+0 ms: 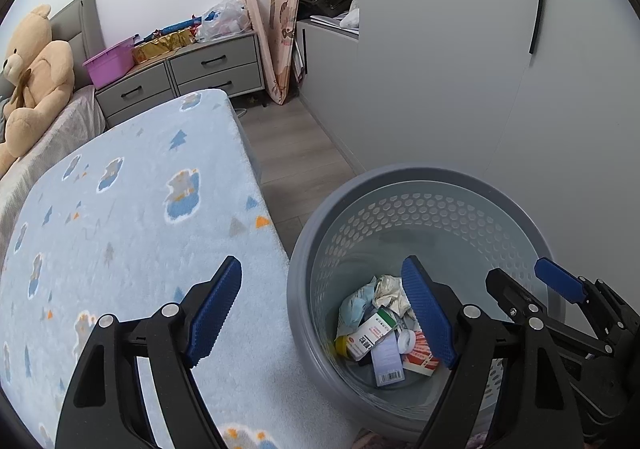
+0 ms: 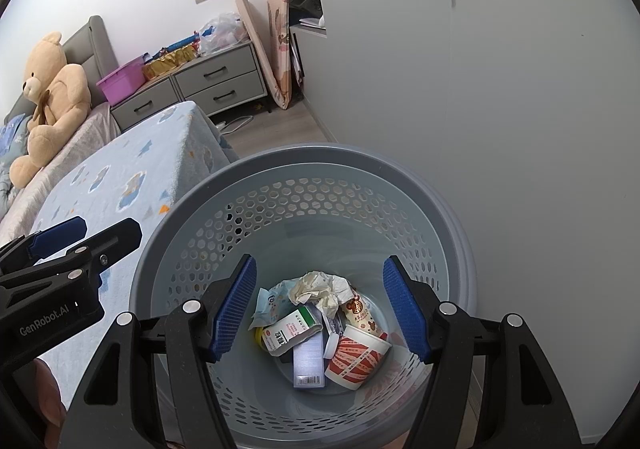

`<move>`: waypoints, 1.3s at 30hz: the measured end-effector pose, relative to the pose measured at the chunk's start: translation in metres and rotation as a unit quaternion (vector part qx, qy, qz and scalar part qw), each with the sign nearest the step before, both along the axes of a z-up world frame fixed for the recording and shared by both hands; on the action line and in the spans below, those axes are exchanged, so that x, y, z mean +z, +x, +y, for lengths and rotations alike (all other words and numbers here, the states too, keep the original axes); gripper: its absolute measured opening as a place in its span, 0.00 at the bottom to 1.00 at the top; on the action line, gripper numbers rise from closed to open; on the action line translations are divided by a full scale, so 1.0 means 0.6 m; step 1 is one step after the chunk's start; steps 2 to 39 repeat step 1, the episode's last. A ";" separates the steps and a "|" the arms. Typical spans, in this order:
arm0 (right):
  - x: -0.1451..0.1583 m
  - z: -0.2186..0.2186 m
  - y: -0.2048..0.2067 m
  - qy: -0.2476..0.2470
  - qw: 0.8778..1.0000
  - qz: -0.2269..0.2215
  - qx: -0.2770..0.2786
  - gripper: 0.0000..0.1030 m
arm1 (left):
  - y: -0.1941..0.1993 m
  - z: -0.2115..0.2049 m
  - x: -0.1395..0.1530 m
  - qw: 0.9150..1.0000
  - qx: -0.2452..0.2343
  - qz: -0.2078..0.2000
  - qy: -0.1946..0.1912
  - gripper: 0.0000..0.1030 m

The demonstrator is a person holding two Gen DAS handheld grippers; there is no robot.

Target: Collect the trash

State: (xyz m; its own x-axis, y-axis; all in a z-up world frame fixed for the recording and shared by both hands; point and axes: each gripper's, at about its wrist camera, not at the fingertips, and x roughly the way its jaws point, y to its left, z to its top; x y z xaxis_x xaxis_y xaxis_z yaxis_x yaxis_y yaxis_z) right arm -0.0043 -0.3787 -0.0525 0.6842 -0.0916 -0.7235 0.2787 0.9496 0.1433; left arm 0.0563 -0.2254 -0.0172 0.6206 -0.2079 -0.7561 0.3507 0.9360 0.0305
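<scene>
A grey perforated waste bin stands on the floor between the bed and the wardrobe. In it lie crumpled tissue, a white and green medicine box, a red and white paper cup, a barcoded box and a blue wrapper. My right gripper hangs open over the bin's mouth with nothing between its pads. My left gripper is open and empty too, straddling the bin's left rim and the bed edge. Each gripper shows in the other's view: the right and the left.
A bed with a pale blue patterned blanket fills the left side, a teddy bear at its head. Grey drawers carry a purple tub and bags. White wardrobe doors close off the right. Wooden floor runs between.
</scene>
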 end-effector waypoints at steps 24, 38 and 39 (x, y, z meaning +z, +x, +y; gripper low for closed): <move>0.000 0.000 0.000 0.000 1.000 0.000 0.000 0.63 | 0.000 0.000 0.000 1.000 0.000 0.000 0.000 0.76; 0.000 0.000 0.000 0.000 1.000 0.000 0.000 0.63 | 0.000 0.000 0.000 1.000 0.000 0.000 0.000 0.76; 0.000 0.000 0.000 0.000 1.000 0.000 0.000 0.63 | 0.000 0.000 0.000 1.000 0.000 0.000 0.000 0.76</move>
